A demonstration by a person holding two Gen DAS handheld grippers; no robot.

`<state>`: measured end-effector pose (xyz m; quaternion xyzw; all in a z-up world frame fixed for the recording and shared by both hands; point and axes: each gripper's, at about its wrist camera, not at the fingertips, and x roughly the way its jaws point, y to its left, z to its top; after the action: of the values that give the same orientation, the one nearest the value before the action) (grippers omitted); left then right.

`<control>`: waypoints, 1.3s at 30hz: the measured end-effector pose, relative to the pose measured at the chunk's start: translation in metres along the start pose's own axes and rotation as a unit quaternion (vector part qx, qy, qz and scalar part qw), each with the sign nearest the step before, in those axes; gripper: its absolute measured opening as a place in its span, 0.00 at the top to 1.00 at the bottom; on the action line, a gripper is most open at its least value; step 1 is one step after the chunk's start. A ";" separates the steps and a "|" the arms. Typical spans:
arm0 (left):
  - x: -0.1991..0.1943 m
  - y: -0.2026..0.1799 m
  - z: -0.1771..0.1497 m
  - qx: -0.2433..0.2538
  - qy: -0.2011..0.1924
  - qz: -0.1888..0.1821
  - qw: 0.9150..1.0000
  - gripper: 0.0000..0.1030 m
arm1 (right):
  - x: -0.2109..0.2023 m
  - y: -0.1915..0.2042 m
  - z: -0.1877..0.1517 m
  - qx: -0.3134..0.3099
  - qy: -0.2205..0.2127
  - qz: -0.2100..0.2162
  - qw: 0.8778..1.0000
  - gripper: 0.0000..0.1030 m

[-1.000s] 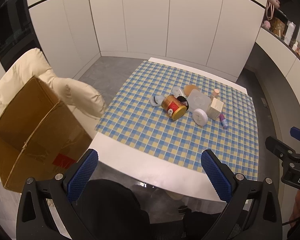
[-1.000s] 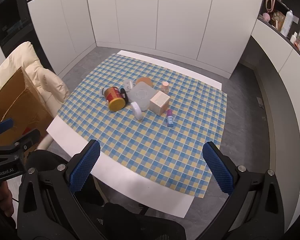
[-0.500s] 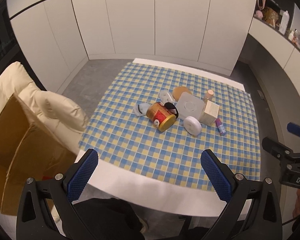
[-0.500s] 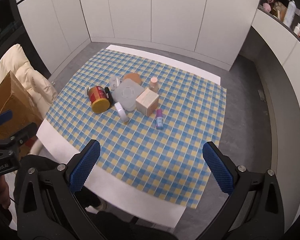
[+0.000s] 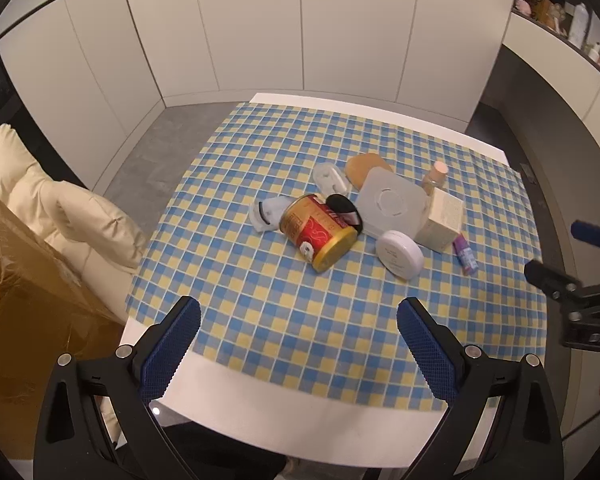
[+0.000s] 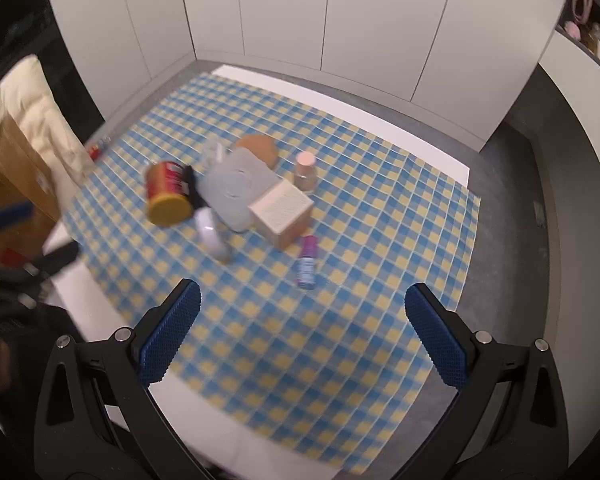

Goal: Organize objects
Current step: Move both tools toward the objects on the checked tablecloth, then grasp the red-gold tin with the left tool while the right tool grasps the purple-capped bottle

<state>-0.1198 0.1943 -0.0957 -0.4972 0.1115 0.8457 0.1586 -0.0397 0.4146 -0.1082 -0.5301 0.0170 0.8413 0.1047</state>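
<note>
A cluster of objects lies mid-table on the checkered cloth (image 5: 284, 312): a red and gold can (image 5: 320, 236) on its side, a grey square lid (image 5: 390, 204), a cream box (image 5: 440, 220), a white round case (image 5: 400, 254), a small purple bottle (image 5: 465, 255) and a pink-capped bottle (image 5: 436, 174). My left gripper (image 5: 298, 344) is open and empty above the table's near edge. My right gripper (image 6: 302, 330) is open and empty, short of the purple bottle (image 6: 307, 262). The can (image 6: 167, 194) and box (image 6: 282, 214) show there too.
A brown cardboard box (image 5: 24, 304) rests on a cream padded chair (image 5: 60, 208) left of the table. White cabinets stand behind. A counter with shelf items (image 5: 572, 28) runs along the right. The right gripper shows at the left view's right edge (image 5: 572, 292).
Both grippers have moved forward toward the table and the objects look larger. The right wrist view is blurred from motion. Both stay open.
</note>
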 end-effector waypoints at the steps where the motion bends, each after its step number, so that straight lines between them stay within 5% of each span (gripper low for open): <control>1: 0.004 0.002 0.002 -0.006 -0.001 -0.001 1.000 0.04 | 0.007 -0.002 -0.001 0.000 0.005 -0.004 1.000 0.02; 16: 0.074 0.002 0.021 -0.056 0.029 0.006 0.998 0.04 | 0.096 -0.007 0.002 0.030 0.065 0.026 0.997 0.27; 25: 0.111 0.008 0.050 -0.094 0.041 0.020 0.995 0.04 | 0.133 -0.014 0.007 0.044 0.086 0.041 0.994 0.33; 36: 0.154 0.009 0.047 -0.132 0.111 0.031 0.985 0.03 | 0.148 -0.012 0.010 0.033 0.077 0.035 0.996 0.36; 39: 0.166 0.011 0.041 -0.145 0.141 0.034 0.979 0.15 | 0.146 -0.012 0.008 0.038 0.072 0.032 0.996 0.43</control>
<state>-0.2323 0.2247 -0.2217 -0.6252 0.0255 0.7791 0.0385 -0.1058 0.4506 -0.2346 -0.5840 0.0732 0.8027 0.0964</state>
